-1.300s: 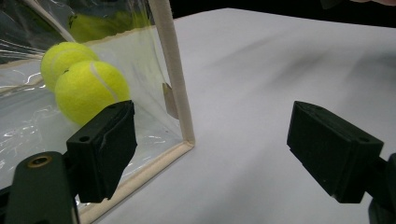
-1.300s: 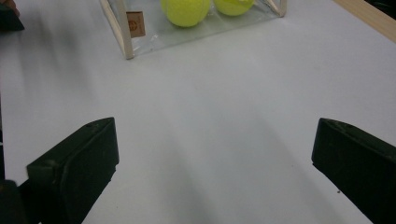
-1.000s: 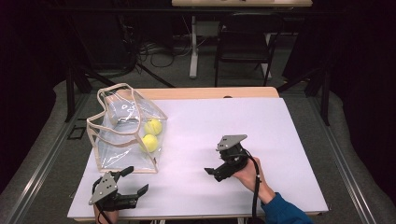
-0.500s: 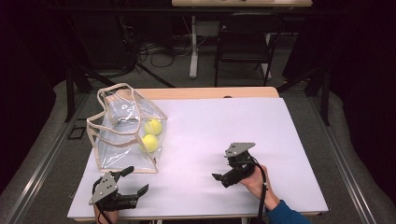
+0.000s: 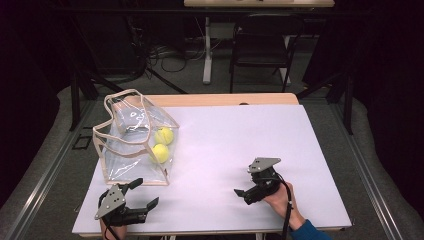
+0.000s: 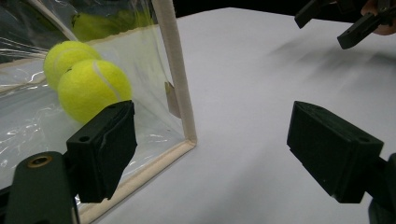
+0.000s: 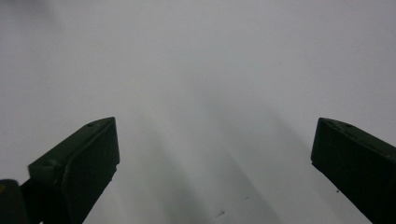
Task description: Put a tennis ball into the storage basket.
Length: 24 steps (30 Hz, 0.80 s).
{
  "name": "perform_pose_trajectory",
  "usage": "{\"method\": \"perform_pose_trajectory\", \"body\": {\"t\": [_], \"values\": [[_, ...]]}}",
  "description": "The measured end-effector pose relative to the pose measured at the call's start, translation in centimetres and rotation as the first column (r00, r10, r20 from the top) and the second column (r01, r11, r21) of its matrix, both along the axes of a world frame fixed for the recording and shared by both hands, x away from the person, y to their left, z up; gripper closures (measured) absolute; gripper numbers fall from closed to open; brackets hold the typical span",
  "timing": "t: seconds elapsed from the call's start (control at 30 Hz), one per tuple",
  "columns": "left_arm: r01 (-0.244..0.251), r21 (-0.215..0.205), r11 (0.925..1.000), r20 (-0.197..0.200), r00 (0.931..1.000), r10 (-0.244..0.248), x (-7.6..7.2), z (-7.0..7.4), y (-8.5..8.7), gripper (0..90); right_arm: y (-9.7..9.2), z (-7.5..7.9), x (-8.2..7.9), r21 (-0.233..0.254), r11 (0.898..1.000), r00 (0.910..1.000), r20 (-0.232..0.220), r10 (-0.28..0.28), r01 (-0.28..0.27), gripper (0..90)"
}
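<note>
Broadly, the white-topped rectangular bench (image 5: 225, 150) carries everything, and most of its surface is bare. Toward its left side stands the clear soft-plastic tote bag with beige fabric trim and handles (image 5: 131, 145), upright but slumped, its mouth open upward and its handle loops sagging. It looks light and floppy, with slick film walls that would crumple or slide under a pinch; the stitched beige edging, especially the upright corner strip (image 6: 175, 70) seen in the left gripper view, or a handle loop, seems the firmer place to take hold. Inside the bag, against its right wall, lie two fuzzy yellow-green tennis balls (image 5: 162, 144), touching one another; they are light, springy and grippy enough, though round, so they would likely roll about if the bag were tipped or lifted by one side. The left tool (image 5: 131, 205) sits at the near left edge of the bench, just in front of the bag's near corner, its jaws spread wide and holding nothing; in its own view the bag's corner lies between them, closer to the left jaw, but apart from both. The right tool (image 5: 250, 192) rests low at the near right, well apart from the bag, jaws likewise spread wide over bare white surface, empty and gripping nothing.
</note>
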<state>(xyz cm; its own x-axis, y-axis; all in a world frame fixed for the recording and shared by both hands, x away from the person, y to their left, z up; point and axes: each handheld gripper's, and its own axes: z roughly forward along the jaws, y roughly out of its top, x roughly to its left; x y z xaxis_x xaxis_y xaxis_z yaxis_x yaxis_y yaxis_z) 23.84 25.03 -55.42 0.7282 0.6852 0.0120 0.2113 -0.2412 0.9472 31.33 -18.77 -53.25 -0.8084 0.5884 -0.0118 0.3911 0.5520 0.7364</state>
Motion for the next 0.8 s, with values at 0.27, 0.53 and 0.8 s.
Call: {"method": "perform_pose_trajectory", "body": {"t": [0.27,0.53,0.8], "values": [[0.002,0.009,1.0,0.001,1.0,-0.002,0.0,0.0,-0.1,16.2,-1.4,-0.6,-1.0,0.003,1.0,0.9995,-0.001,-0.031,0.031,0.8],[-0.005,0.013,0.9999,0.005,1.0,0.005,-0.1,0.1,-0.2,16.2,-2.5,-1.6,-2.2,0.002,0.999,0.9988,-0.011,-0.048,0.048,0.8],[-0.027,0.014,0.9995,-0.005,0.9996,0.027,0.0,0.0,-0.2,16.2,-3.2,-1.8,-3.1,0.022,0.998,0.998,0.0,-0.063,0.063,0.8]]}}
